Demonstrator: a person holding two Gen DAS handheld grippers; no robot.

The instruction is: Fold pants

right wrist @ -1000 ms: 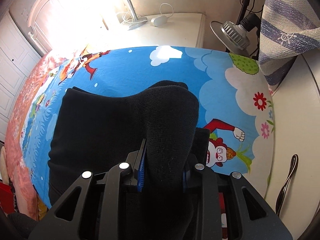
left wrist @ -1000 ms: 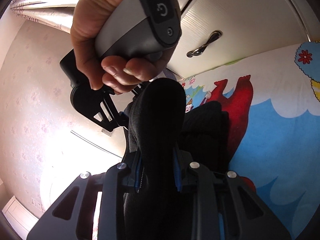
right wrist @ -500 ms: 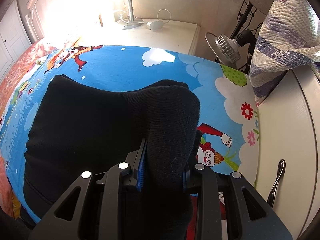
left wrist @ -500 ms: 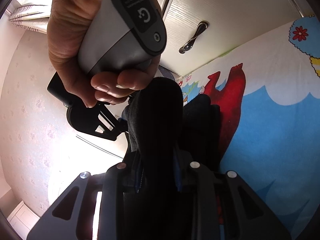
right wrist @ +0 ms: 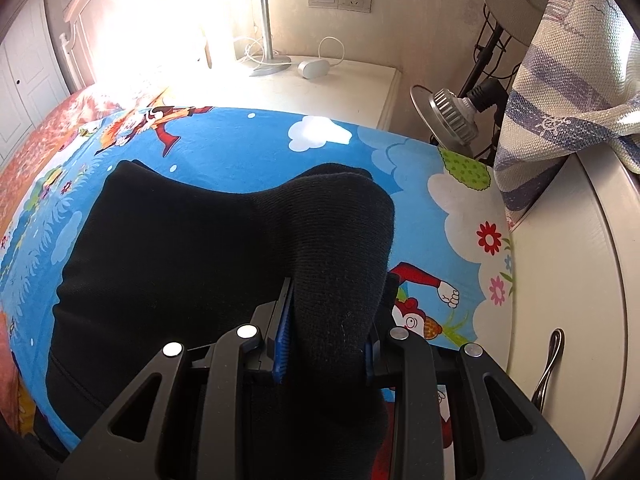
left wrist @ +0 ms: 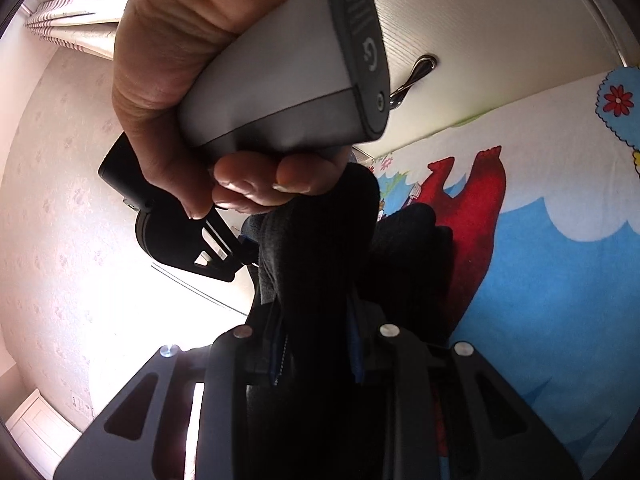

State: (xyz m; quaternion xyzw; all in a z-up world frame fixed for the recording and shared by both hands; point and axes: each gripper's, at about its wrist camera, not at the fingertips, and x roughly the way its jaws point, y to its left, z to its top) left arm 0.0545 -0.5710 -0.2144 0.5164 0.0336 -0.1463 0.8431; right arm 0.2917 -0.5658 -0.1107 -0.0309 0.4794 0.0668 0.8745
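The black pants point(right wrist: 180, 264) lie spread on a blue cartoon bedsheet point(right wrist: 240, 148). My right gripper point(right wrist: 326, 344) is shut on a bunched ribbed edge of the pants, lifted above the sheet. My left gripper point(left wrist: 316, 344) is shut on another bunched part of the pants point(left wrist: 320, 248). In the left wrist view a hand holding the grey handle of the right gripper point(left wrist: 280, 92) sits just above and ahead of my left gripper, very close. The pants hang dark between both pairs of jaws, hiding the fingertips.
A white cabinet with a metal handle point(right wrist: 552, 360) borders the bed on the right. A nightstand point(right wrist: 340, 80) with a lamp base and cable stands at the back. A striped towel point(right wrist: 560, 80) hangs over a lamp stand at the right. The sheet point(left wrist: 560, 280) extends right in the left view.
The right gripper has risen and tilted back, so more of the wall and nightstand shows. In the left view the hand and grey handle have come closer and larger. Both grips hold.
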